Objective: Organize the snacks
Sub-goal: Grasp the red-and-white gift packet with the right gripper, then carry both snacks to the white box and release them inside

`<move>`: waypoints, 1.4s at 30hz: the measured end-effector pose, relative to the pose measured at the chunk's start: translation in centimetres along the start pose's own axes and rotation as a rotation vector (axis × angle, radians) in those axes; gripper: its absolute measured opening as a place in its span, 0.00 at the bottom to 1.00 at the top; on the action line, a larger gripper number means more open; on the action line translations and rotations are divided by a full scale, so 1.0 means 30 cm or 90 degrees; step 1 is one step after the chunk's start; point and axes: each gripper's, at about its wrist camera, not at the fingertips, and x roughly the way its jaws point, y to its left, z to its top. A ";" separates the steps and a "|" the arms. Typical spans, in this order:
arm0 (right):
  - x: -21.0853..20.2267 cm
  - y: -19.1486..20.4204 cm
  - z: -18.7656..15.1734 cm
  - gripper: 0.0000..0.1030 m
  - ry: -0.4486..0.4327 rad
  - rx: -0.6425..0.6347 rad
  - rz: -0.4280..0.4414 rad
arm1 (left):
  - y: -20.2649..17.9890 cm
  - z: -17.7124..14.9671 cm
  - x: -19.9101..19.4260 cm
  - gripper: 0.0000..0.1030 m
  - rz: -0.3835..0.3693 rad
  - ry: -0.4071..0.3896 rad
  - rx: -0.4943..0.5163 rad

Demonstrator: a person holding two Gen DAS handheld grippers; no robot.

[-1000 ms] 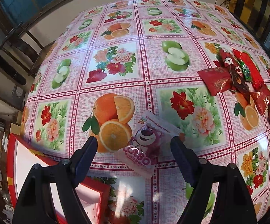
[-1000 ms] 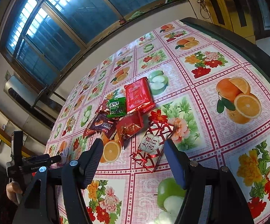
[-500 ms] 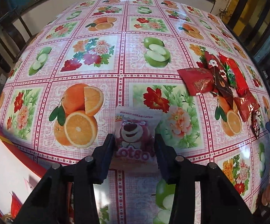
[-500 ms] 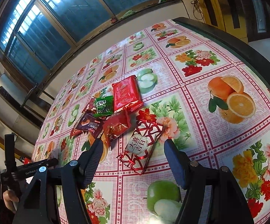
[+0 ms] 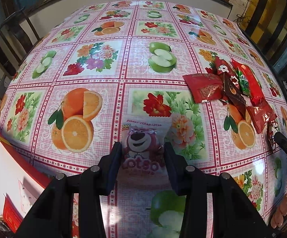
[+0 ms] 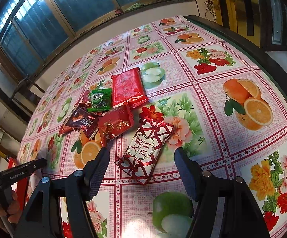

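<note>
Left wrist view: the left gripper reaches forward low over the table, its two dark fingers pressed against either side of a pink Lotso snack packet. The packet, printed with a bear's face, sits upright between the jaws with its top edge pointing away from the camera. To the left of the gripper, at the table's near edge, lies a red-rimmed box with a white inside. Far to the right a loose pile of red wrappers rests on the fruit-and-flower tablecloth, well apart from the held packet. The dark tip of the other tool pokes in at the right edge.

Right wrist view: the right gripper hangs above the cloth with its jaws spread wide, gripping nothing. Between the fingers and a little ahead lies a red-and-white patterned packet, flat and tilted, touching neither finger. Beyond it the pile shows a large red packet, a green packet lying partly over a dark brown packet, and a smaller red packet nearest the patterned one. At lower left a hand grips the handle of the left tool.
</note>
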 end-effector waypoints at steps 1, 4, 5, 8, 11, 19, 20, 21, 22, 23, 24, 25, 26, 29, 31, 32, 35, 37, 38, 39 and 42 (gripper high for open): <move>0.002 0.009 -0.002 0.69 0.000 -0.013 -0.015 | -0.011 -0.007 -0.002 0.41 -0.004 -0.001 0.003; 0.010 0.022 -0.003 0.69 -0.004 -0.033 -0.059 | -0.049 -0.032 -0.012 0.40 -0.015 -0.007 0.013; 0.013 0.025 0.000 0.69 -0.004 -0.034 -0.078 | -0.061 -0.041 -0.016 0.40 -0.013 -0.009 0.016; 0.034 0.035 0.015 0.69 0.004 -0.033 -0.160 | -0.088 -0.069 -0.026 0.40 -0.016 -0.015 0.024; 0.068 0.074 0.025 0.68 0.015 -0.073 -0.244 | -0.103 -0.099 -0.040 0.40 -0.027 -0.019 0.022; 0.069 0.106 0.039 0.31 0.064 -0.097 -0.226 | -0.164 -0.189 -0.080 0.40 -0.028 -0.026 0.044; 0.060 0.092 0.035 0.31 0.071 -0.088 -0.210 | -0.167 -0.198 -0.085 0.40 -0.030 -0.026 0.043; 0.046 0.082 0.025 0.31 0.076 -0.088 -0.203 | -0.172 -0.208 -0.089 0.40 -0.028 -0.027 0.046; 0.031 0.075 0.010 0.31 0.080 -0.091 -0.199 | -0.177 -0.217 -0.092 0.40 -0.024 -0.028 0.052; 0.015 0.068 -0.007 0.31 0.083 -0.096 -0.189 | -0.184 -0.227 -0.096 0.40 -0.020 -0.030 0.058; -0.004 0.063 -0.027 0.31 0.087 -0.102 -0.179 | -0.189 -0.238 -0.100 0.40 -0.020 -0.031 0.061; -0.023 0.062 -0.050 0.31 0.091 -0.109 -0.169 | -0.191 -0.246 -0.104 0.40 -0.021 -0.031 0.063; -0.043 0.062 -0.075 0.31 0.096 -0.119 -0.158 | -0.195 -0.258 -0.109 0.40 -0.024 -0.032 0.064; -0.102 0.068 -0.156 0.31 0.101 -0.146 -0.123 | -0.211 -0.295 -0.126 0.40 -0.030 -0.032 0.074; -0.140 0.074 -0.208 0.31 0.104 -0.155 -0.094 | -0.226 -0.324 -0.138 0.40 -0.033 -0.034 0.085; -0.156 0.078 -0.231 0.31 0.107 -0.155 -0.076 | -0.233 -0.340 -0.144 0.40 -0.034 -0.034 0.090; -0.185 0.098 -0.288 0.31 0.111 -0.158 -0.041 | -0.247 -0.379 -0.161 0.40 -0.044 -0.033 0.097; -0.196 0.125 -0.322 0.31 0.107 -0.169 -0.035 | -0.257 -0.409 -0.173 0.40 -0.046 -0.034 0.105; -0.198 0.138 -0.335 0.31 0.103 -0.176 -0.037 | -0.260 -0.422 -0.178 0.40 -0.047 -0.035 0.109; -0.199 0.153 -0.346 0.31 0.100 -0.183 -0.040 | -0.262 -0.434 -0.184 0.40 -0.050 -0.035 0.111; -0.199 0.184 -0.368 0.31 0.100 -0.186 -0.016 | -0.261 -0.461 -0.199 0.40 -0.056 -0.034 0.111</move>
